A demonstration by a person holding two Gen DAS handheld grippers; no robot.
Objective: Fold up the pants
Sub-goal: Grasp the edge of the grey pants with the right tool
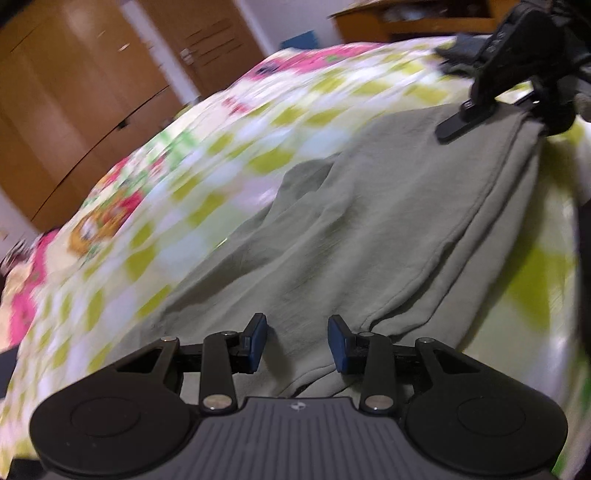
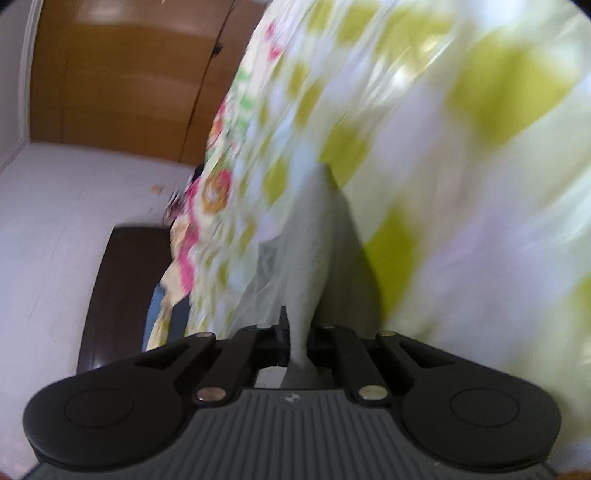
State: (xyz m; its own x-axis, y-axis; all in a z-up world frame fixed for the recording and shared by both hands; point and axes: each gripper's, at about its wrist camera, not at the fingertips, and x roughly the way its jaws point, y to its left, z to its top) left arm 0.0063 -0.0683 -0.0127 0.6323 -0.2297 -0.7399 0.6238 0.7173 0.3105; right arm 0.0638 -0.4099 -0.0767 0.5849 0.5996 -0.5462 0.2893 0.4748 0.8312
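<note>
Grey-green pants (image 1: 369, 221) lie spread on a bedspread (image 1: 221, 147) checked in green and white with pink flowers. My left gripper (image 1: 297, 343) is open at the near end of the pants, its blue pads (image 1: 258, 343) apart with cloth lying between and under them. At the far right corner of the pants my right gripper (image 1: 465, 118) shows from the side, down on the cloth. In the right wrist view my right gripper (image 2: 299, 343) is shut on a raised fold of the pants (image 2: 317, 236), which runs up from the jaws as a narrow ridge. Both views are blurred.
A wooden wardrobe (image 1: 74, 110) stands beyond the bed at the left, and a wooden desk (image 1: 406, 22) at the far end. Dark clothing (image 1: 458, 51) lies on the bed behind the pants. A white floor (image 2: 55, 221) and a dark brown bed board (image 2: 110, 295) lie beside the bed.
</note>
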